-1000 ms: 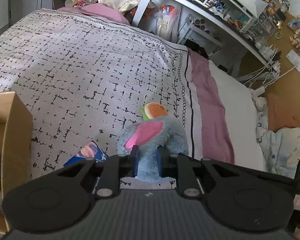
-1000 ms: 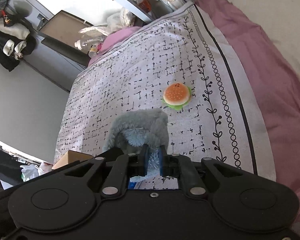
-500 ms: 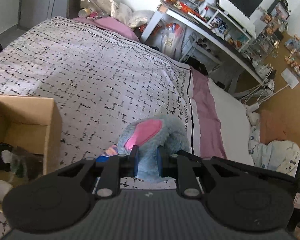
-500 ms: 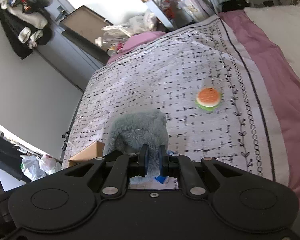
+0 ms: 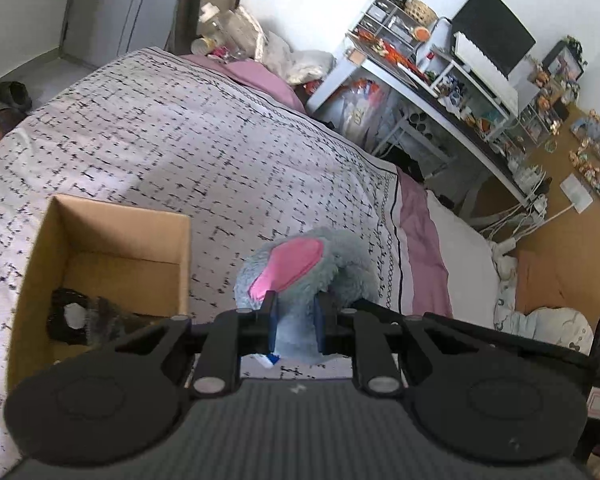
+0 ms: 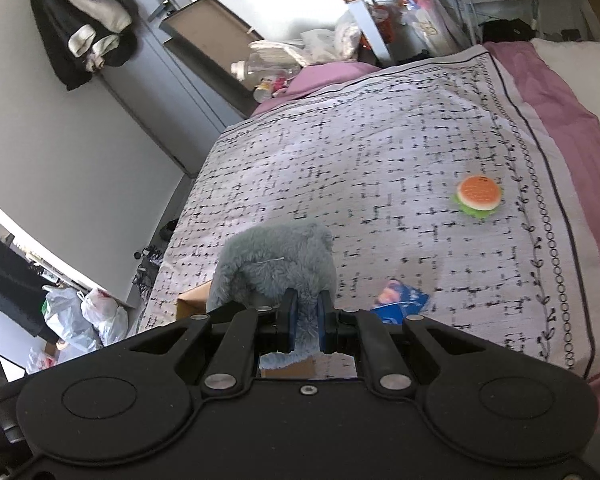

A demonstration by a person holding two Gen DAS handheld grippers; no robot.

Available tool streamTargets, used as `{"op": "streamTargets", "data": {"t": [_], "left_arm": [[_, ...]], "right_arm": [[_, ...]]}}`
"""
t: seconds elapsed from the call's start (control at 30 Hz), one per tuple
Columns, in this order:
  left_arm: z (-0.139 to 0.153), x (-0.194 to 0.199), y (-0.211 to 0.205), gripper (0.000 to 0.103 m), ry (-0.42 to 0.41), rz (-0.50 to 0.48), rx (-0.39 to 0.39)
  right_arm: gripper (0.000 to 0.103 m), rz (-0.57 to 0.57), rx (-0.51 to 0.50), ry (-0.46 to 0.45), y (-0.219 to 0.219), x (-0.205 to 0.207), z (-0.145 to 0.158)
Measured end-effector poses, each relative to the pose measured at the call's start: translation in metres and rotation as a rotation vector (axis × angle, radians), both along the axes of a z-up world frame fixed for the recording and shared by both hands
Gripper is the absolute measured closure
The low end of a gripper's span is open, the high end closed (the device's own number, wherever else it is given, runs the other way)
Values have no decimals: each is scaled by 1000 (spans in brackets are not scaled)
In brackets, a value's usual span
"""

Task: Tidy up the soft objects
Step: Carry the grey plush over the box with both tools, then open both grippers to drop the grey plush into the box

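Observation:
A fluffy grey-blue plush toy with a pink ear is held in the air above the bed by both grippers. My left gripper is shut on it near the pink ear. My right gripper is shut on another part of the same plush toy. An open cardboard box sits on the patterned bedspread to the left, with a dark soft item inside. A burger-shaped soft toy lies on the bedspread to the right.
A blue printed packet lies on the bedspread under the plush toy. A pink sheet and white pillow border the bed. A cluttered desk stands beyond. A corner of the box shows in the right wrist view.
Both grippers have moved left with the plush toy toward the cardboard box. The box now shows fully in the left wrist view. The burger toy has slid right in the right wrist view.

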State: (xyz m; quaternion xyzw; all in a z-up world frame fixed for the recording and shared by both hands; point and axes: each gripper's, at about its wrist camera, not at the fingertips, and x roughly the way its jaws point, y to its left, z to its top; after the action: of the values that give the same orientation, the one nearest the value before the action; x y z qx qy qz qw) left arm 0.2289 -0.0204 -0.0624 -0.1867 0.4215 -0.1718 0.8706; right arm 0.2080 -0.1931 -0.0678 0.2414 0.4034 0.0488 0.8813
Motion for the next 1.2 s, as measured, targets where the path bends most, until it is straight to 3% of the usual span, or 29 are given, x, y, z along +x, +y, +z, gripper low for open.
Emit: {"op": "streamTargets", "data": {"t": [0.6,1.1,1.2], "left_arm": [[-16,12,90,86,-1,87,-43],[-61,48,139,86,72,137,-50],[-69,54,143,85,90,135,-49]], "right_arm": [[93,91,-29,4,89,28,-4],[92,117,-4,93,131,66,-44],[85,125,2,95,136,70,-51]]}}
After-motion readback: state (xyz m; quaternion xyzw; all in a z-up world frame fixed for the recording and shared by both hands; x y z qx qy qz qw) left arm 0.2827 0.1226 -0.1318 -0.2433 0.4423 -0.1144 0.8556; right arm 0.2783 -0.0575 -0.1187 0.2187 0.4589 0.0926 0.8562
